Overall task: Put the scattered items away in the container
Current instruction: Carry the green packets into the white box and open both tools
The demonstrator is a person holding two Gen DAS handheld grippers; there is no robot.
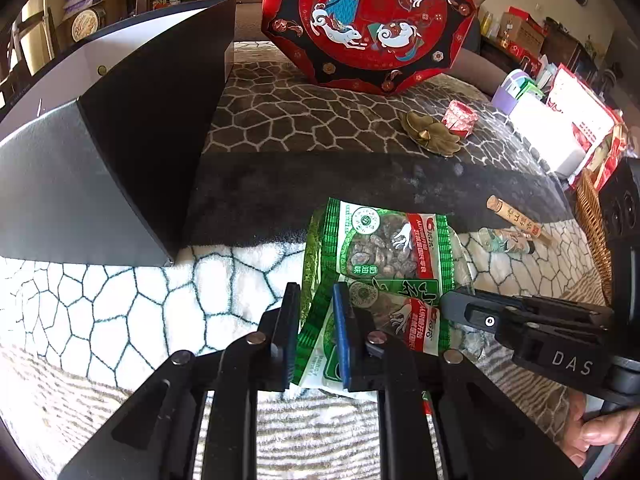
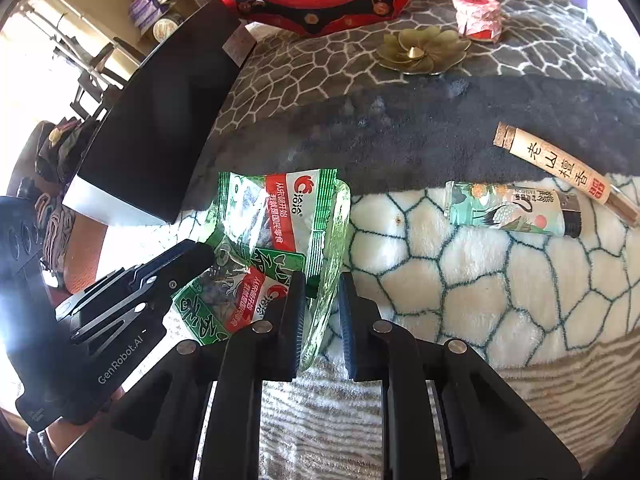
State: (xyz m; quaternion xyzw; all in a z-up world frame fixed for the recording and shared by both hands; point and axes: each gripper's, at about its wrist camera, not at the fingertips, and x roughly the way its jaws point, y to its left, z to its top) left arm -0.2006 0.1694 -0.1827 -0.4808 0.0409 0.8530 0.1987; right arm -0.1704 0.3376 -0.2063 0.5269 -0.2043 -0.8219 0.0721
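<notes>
Near corner of the lower snack packet (image 1: 320, 344) hidden behind the left tool (image 1: 316, 300) fingers.

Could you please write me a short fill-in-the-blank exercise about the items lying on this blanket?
1. The two snack packets lie in a clear green ____ dish.
2. The octagonal red box is decorated with white ____.
3. The incense tube is closed at one end with a ____.
4. The fingers of the right gripper straddle the rim of the ____.

Missing words: glass; rabbits; cork; dish
</notes>
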